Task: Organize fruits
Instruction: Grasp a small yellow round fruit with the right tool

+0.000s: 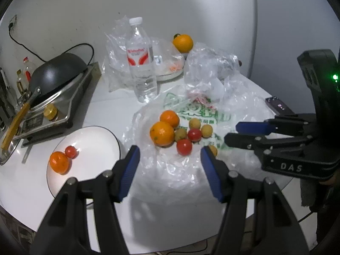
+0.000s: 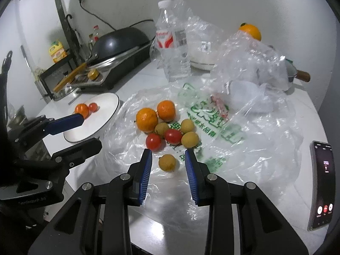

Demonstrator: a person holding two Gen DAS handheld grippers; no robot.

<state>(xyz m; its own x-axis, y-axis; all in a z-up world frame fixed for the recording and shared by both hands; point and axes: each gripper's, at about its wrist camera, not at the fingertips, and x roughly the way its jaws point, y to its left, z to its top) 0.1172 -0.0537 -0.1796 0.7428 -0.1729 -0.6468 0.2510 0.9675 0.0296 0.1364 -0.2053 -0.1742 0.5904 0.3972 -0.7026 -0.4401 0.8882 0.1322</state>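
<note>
A pile of fruit lies on a clear plastic bag (image 2: 212, 127): two oranges (image 2: 147, 120), two red tomatoes (image 2: 153, 141) and several yellow longans (image 2: 189, 139). One lone longan (image 2: 167, 162) sits just ahead of my right gripper (image 2: 167, 155), which is open around it without touching. My left gripper (image 1: 170, 150) is open and empty, just short of a tomato (image 1: 184, 147). A white plate (image 1: 95, 136) at left holds an orange (image 1: 60, 162) and a tomato (image 1: 71, 152). The right gripper also shows in the left wrist view (image 1: 231, 132).
A water bottle (image 1: 141, 61) stands behind the bag. A black wok on a portable stove (image 1: 55, 89) is at the left. Another orange (image 1: 183, 42) rests on a white bowl at the back. A phone (image 2: 322, 193) lies at the right table edge.
</note>
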